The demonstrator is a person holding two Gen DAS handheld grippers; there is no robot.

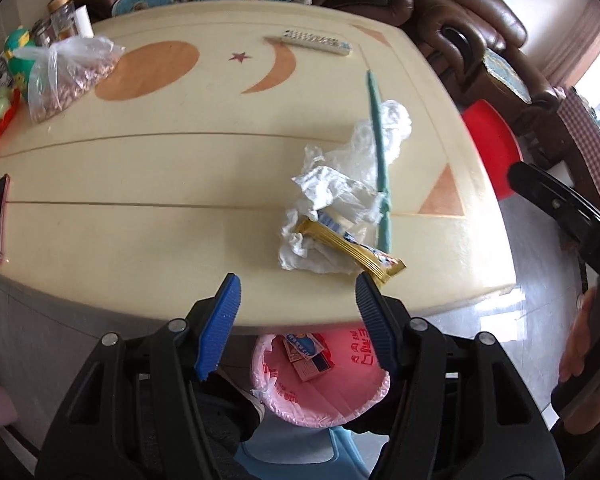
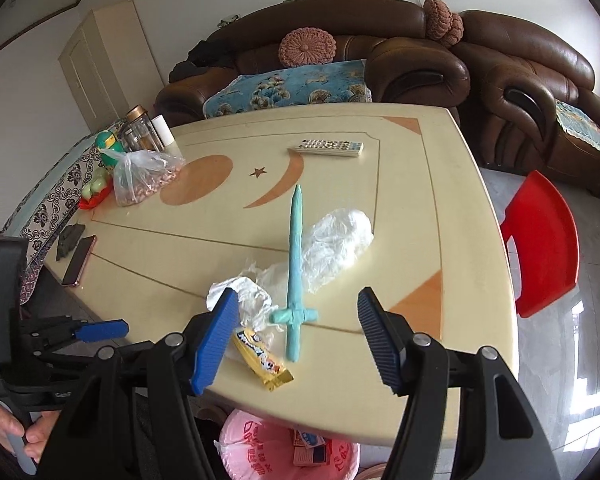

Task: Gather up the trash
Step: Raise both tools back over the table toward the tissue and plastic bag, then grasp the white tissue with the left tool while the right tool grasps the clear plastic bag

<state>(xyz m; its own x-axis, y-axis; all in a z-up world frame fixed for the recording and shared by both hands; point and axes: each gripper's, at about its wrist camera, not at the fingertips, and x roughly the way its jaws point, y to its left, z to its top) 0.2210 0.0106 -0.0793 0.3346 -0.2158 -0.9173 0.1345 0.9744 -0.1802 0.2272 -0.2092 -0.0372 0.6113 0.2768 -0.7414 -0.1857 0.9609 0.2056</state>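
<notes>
Jaws of both grippers, left gripper (image 1: 298,292) and right gripper (image 2: 296,308), gape empty. Small boxes (image 1: 306,356) lie in the pink bin (image 1: 340,396); wrappers (image 1: 352,246) and crumpled plastic (image 1: 340,184) remain on the counter (image 1: 160,184).

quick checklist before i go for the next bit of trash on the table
1. Left claw empty, its jaws apart: ok.
2. Right claw empty, its jaws apart: ok.
3. Trash within view: gold snack wrapper on crumpled white paper near the table edge: ok.
4. Pink-lined bin open below the table edge, boxes already inside: ok.
5. Teal toy sword lies across the clear plastic bag, so the bag is not free: not ok.
6. Phone and remote lie apart from the trash pile: ok.
</notes>
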